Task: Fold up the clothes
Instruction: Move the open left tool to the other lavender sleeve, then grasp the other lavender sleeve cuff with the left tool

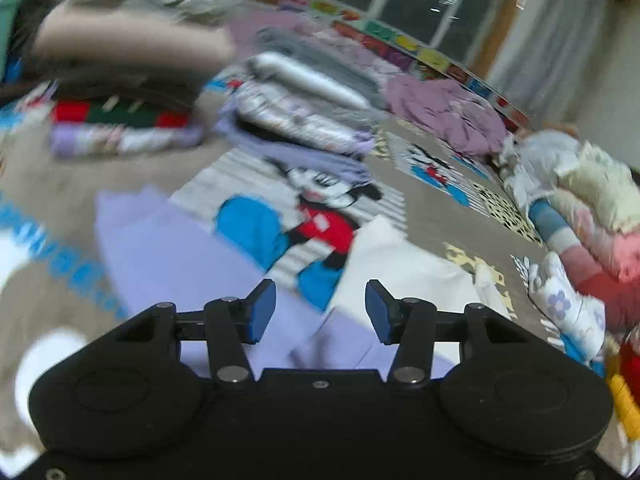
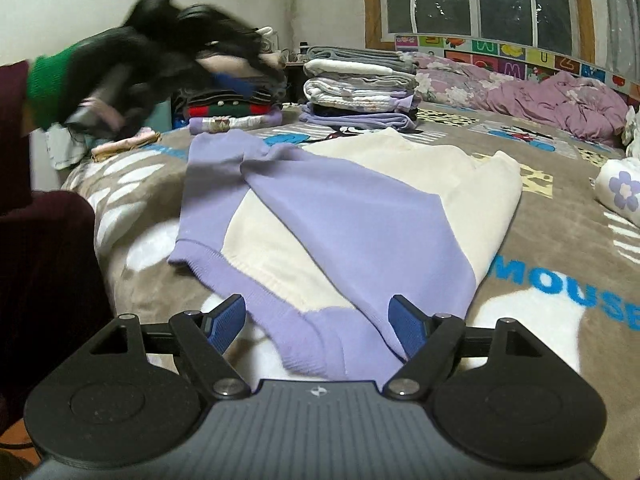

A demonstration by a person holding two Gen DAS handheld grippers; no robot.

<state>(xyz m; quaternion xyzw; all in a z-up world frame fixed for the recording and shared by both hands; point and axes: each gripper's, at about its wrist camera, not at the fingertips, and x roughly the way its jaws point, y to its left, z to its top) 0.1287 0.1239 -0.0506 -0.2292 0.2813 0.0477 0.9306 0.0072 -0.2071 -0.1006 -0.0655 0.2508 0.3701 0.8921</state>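
A lavender and cream sweater [image 2: 340,216] lies partly folded on the bed, both lavender sleeves crossed over the cream body. My right gripper [image 2: 318,326] is open just above its lavender hem at the near edge. My left gripper [image 1: 320,312] is open and empty, held above the sweater's far side [image 1: 192,256]; its view is blurred. The left gripper also shows in the right wrist view [image 2: 132,60], up at the left, blurred.
Two stacks of folded clothes [image 2: 360,88] [image 2: 236,108] stand at the back of the bed. A crumpled purple quilt [image 2: 560,100] lies at the back right. Rolled clothes [image 1: 580,240] pile at the right. The Mickey Mouse blanket [image 2: 560,240] covers the bed.
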